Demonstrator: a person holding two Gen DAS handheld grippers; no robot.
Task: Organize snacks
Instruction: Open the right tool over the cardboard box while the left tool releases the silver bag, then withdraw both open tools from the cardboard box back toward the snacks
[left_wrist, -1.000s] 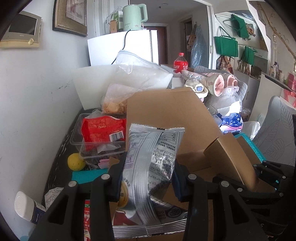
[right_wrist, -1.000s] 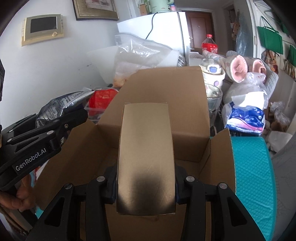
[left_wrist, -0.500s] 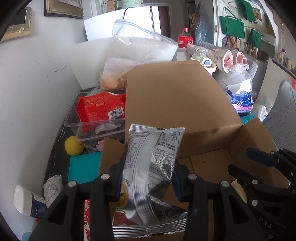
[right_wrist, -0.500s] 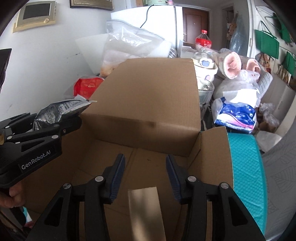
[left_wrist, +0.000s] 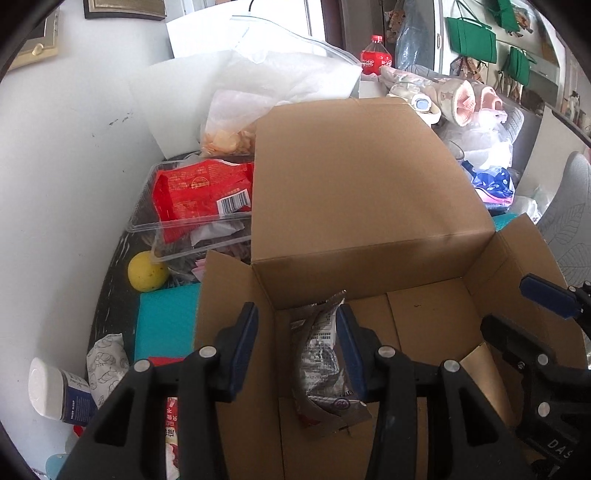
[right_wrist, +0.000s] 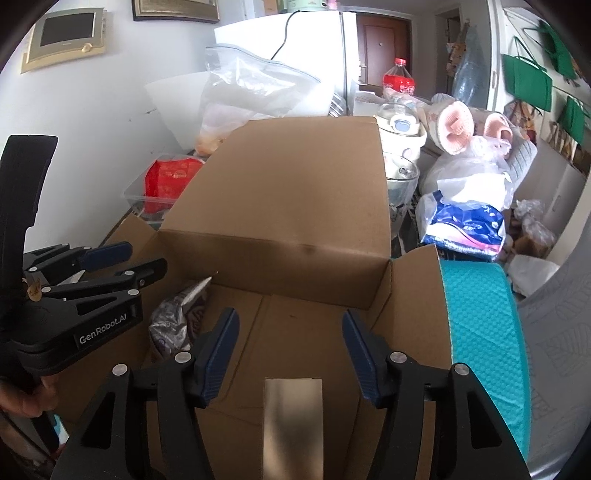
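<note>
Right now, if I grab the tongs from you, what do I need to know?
Left tongs: open, nothing pinched. The silver snack bag lies loose in the cardboard box, just under them.
Right tongs: open, jaws have just been opening. The gold packet lies on the box floor below, not between the pads.
Done: two snacks are in the box.
Left: probably the red snack packet in the clear tray beside the box, and maybe the bag of chips behind it.

Bright daylight, sharp focus, fisheye-warped edges
</note>
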